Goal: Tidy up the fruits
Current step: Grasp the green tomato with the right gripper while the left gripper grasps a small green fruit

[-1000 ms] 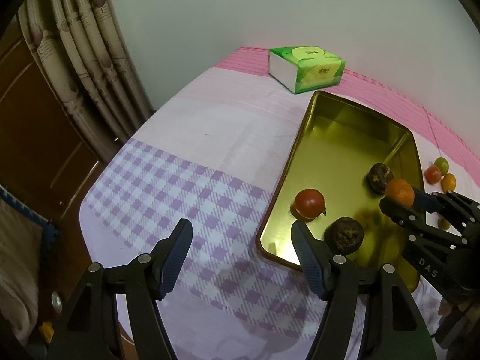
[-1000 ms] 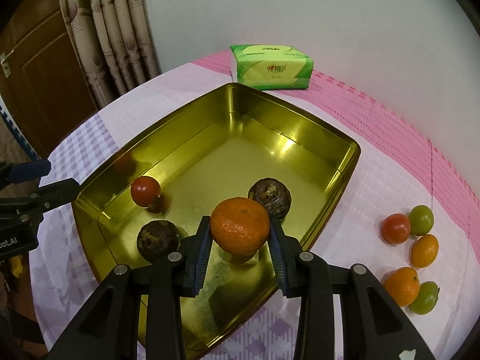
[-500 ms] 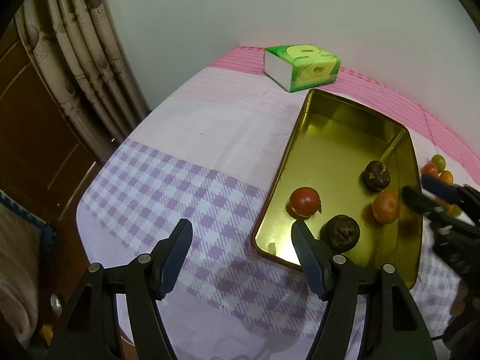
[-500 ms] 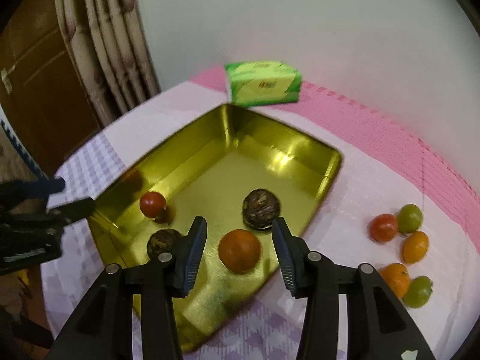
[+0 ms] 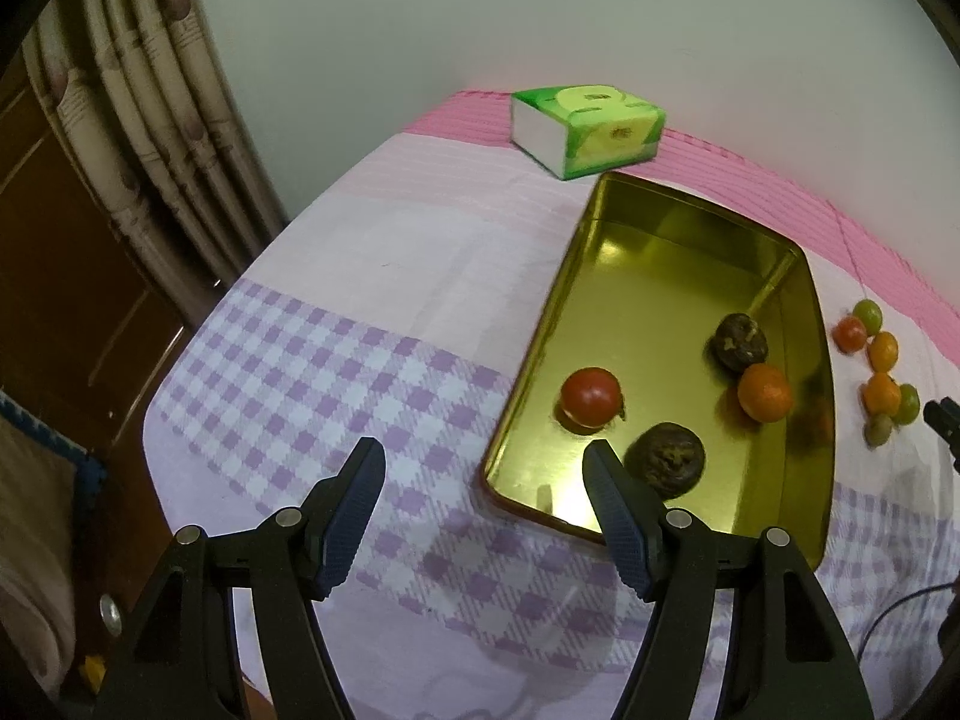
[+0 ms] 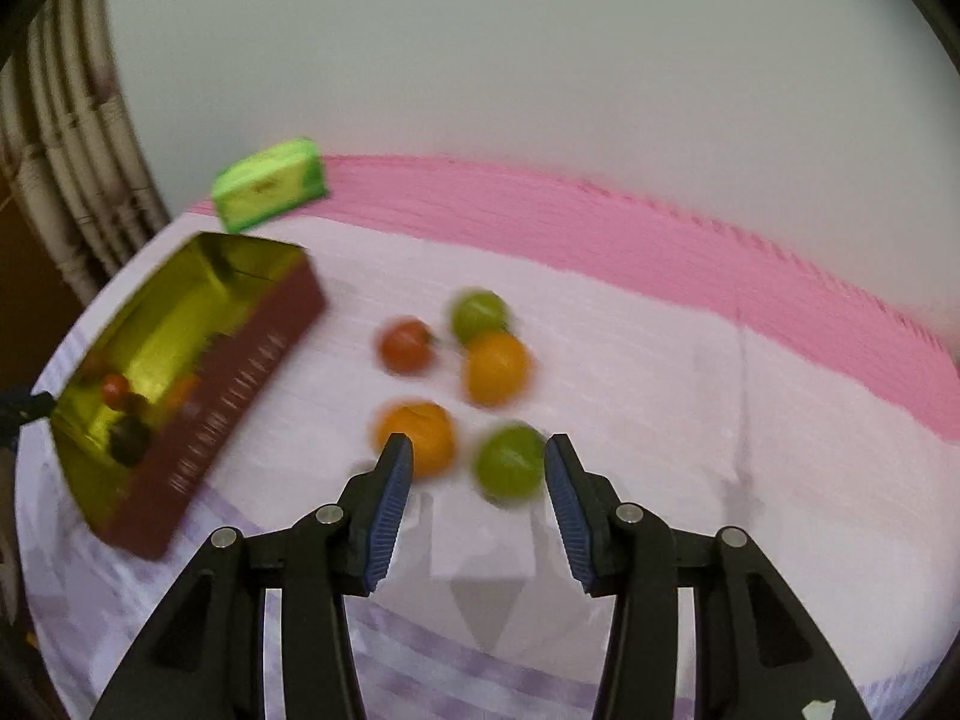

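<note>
A gold tray holds a red tomato, an orange mandarin and two dark brown fruits. My left gripper is open and empty above the tablecloth at the tray's near left corner. My right gripper is open and empty, over loose fruits on the cloth: a green fruit between its fingertips, an orange one by the left finger, another orange, a red tomato and a green fruit beyond. The tray lies to its left.
A green tissue box stands behind the tray near the wall. Curtains and a wooden door are left of the table. The table edge curves away at the left. A small olive-coloured fruit lies with the loose pile.
My right gripper let go of the orange mandarin in the tray, opened, pulled out and swung right over the loose fruits. The left gripper stayed open and drew back slightly.
</note>
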`<move>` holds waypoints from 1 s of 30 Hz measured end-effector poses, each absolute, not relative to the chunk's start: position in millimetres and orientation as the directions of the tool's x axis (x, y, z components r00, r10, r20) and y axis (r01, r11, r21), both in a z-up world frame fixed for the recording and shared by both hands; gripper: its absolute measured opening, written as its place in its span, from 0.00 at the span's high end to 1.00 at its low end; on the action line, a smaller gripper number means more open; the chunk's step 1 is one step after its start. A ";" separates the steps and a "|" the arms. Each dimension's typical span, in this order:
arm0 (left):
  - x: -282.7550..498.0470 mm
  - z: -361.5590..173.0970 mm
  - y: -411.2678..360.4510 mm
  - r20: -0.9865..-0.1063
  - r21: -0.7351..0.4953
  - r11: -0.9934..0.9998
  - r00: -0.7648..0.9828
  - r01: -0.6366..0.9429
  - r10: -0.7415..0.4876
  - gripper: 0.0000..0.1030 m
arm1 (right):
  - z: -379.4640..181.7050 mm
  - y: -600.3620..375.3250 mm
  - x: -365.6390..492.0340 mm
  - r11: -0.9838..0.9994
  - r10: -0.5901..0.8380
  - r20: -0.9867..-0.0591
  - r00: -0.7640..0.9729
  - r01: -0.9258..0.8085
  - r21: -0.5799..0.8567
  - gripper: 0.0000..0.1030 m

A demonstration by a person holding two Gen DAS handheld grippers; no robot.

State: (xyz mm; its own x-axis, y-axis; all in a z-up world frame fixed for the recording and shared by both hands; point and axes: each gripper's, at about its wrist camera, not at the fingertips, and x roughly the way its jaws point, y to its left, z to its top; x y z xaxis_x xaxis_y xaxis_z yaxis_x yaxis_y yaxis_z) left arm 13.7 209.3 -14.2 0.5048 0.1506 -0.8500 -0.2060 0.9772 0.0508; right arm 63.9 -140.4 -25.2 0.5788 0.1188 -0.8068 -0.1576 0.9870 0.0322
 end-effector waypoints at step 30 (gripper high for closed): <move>46.9 0.1 22.7 -0.848 -0.045 0.989 0.518 0.144 -0.114 0.33 | -72.2 -193.8 84.0 0.997 -0.013 -0.793 0.609 -0.051 -0.055 0.68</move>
